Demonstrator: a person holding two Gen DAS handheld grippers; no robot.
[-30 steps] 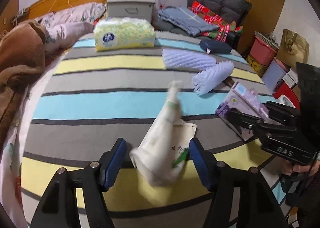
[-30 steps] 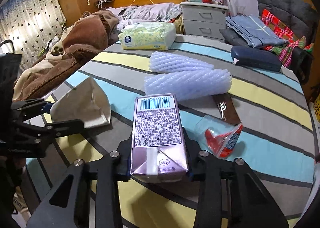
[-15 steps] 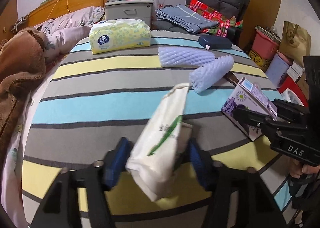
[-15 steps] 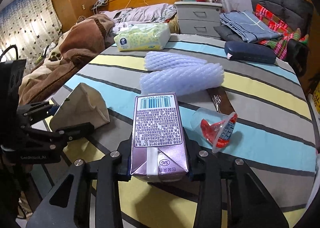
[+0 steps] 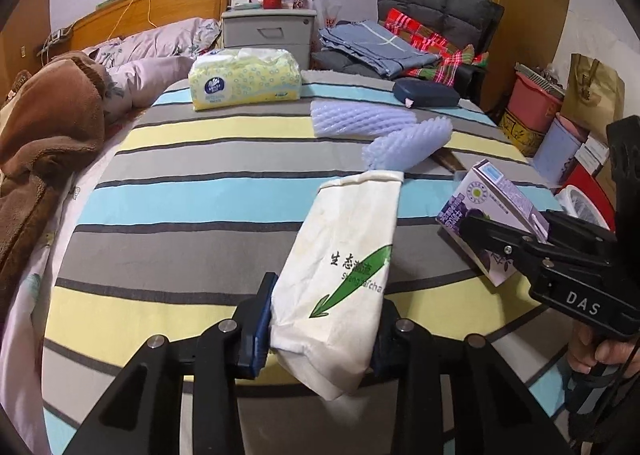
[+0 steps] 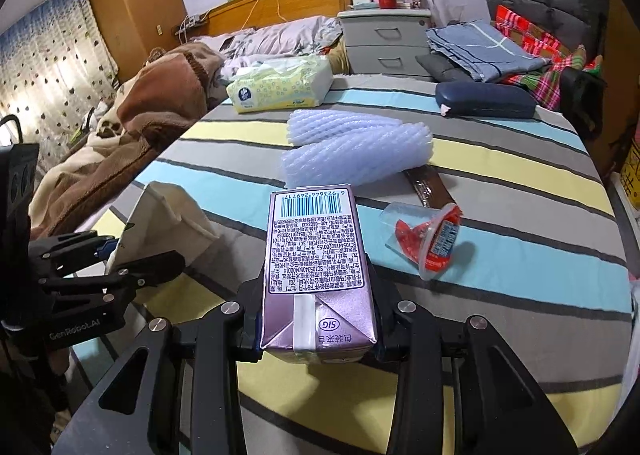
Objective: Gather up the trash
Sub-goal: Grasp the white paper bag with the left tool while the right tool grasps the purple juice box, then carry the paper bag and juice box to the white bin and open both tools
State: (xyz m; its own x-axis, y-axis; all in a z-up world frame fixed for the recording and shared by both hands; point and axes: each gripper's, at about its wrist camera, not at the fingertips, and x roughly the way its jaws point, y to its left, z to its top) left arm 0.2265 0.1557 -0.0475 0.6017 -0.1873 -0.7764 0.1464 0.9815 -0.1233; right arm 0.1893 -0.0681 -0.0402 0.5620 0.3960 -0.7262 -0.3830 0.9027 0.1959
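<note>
Left gripper (image 5: 324, 329): blue-padded jaws closing on the lower end of a white paper bag with a green arrow and printed lettering (image 5: 344, 267), pads against both its sides; the bag tilts up and away over the near edge of the bed with the striped grey, blue and yellow cover (image 5: 180, 215). Right gripper (image 6: 318, 329): jaws pinching a purple rectangular drink carton with a barcode on its upper face (image 6: 316, 255), held lengthwise above the same near edge; the same carton appears at the right of the left wrist view, clamped in black jaws marked "DAS". Lying loose on the cover: a crushed clear plastic cup with a red label (image 6: 428, 239), just beside the carton on its right; a brown flat wrapper (image 6: 430, 185) beyond the cup; two pale blue ribbed foam sleeves (image 6: 360, 147), side by side and touching, near the middle of the bed, one lying across the wrapper's far end. Toward the far edge: a yellow soft pack of tissues (image 5: 244, 79) and a dark blue oblong case (image 5: 426, 93). Along the left edge: a brown fleece blanket (image 5: 44, 135). Beyond the bed: a grey drawer nightstand (image 5: 268, 31).
</note>
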